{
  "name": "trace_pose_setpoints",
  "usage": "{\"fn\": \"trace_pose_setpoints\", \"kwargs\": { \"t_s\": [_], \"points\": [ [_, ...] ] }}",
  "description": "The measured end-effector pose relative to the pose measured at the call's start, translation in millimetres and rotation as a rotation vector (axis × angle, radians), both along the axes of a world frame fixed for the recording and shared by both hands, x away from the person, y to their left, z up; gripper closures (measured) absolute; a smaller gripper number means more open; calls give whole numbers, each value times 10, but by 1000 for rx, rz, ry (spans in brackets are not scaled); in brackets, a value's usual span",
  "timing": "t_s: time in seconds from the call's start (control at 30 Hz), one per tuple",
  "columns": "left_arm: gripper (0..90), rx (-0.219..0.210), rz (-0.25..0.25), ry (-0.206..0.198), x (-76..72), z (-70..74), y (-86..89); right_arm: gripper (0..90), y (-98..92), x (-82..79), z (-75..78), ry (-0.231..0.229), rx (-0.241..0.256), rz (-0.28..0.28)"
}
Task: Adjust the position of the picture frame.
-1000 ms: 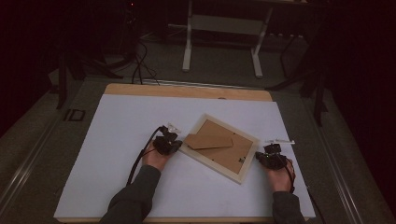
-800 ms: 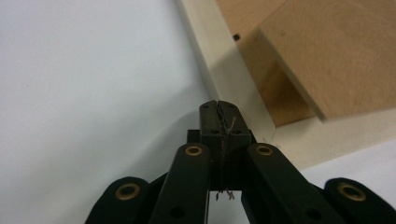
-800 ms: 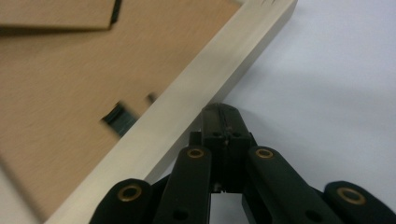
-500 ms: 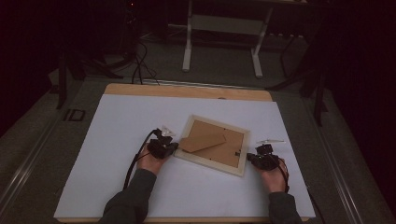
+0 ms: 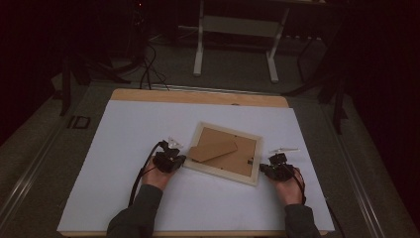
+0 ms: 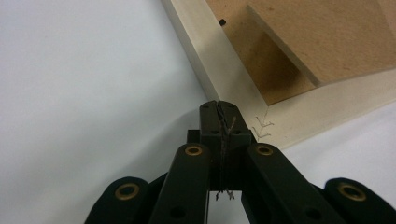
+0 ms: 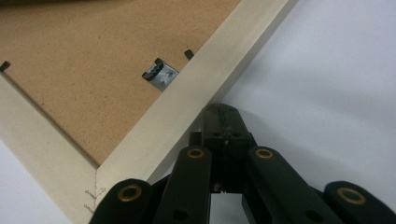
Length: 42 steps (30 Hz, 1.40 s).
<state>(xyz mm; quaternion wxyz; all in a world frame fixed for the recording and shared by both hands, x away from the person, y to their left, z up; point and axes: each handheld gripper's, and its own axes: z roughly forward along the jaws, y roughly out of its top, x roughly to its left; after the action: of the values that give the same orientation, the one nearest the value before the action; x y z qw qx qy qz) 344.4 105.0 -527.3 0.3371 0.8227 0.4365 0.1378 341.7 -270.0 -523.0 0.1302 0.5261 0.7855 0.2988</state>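
We're mid-nudge squaring the face-down picture frame (image 5: 227,152) at desk (image 5: 124,134) centre, left claw (image 6: 218,106) and right claw (image 7: 222,112) both pinched closed, empty, against opposite edges; next: small even pushes.

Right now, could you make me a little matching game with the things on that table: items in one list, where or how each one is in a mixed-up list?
Things:
1. left tongs
2. right tongs
3. picture frame
4. brown stand flap
5. metal hanger clip

Places or states:
A. lies back side up on the white table
B. shut, tips at the frame's corner nearest the person's left hand
C. fixed on the brown backing beside the frame's rail
D. shut, tips against the frame's outer edge
E. lies across the frame's backing

Pairs: 1-B, 2-D, 3-A, 4-E, 5-C
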Motion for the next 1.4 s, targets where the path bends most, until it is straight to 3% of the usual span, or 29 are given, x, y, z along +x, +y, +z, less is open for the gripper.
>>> {"fn": "trace_pose_setpoints", "kwargs": {
  "t_s": [0.13,0.33,0.4,0.63,0.8,0.97,1.4],
  "points": [
    [900,21,7,3,-40,14,34,900,49,41,-8,-9,2,1],
    [900,-21,21,12,-136,-23,168,900,153,64,-11,-18,-7,22],
    [900,-7,16,16,-166,-50,179,900,155,49,-5,-10,-5,31],
    [900,-32,31,12,-241,-73,199,900,173,-74,16,14,-23,65],
    [900,-21,39,0,-288,-76,190,900,195,-112,26,20,-38,65],
    [900,6,29,-13,-311,-70,191,900,237,-68,25,9,-49,54],
    [900,-18,66,-9,-361,-82,265,900,321,24,17,0,-47,62]
  ]
}}
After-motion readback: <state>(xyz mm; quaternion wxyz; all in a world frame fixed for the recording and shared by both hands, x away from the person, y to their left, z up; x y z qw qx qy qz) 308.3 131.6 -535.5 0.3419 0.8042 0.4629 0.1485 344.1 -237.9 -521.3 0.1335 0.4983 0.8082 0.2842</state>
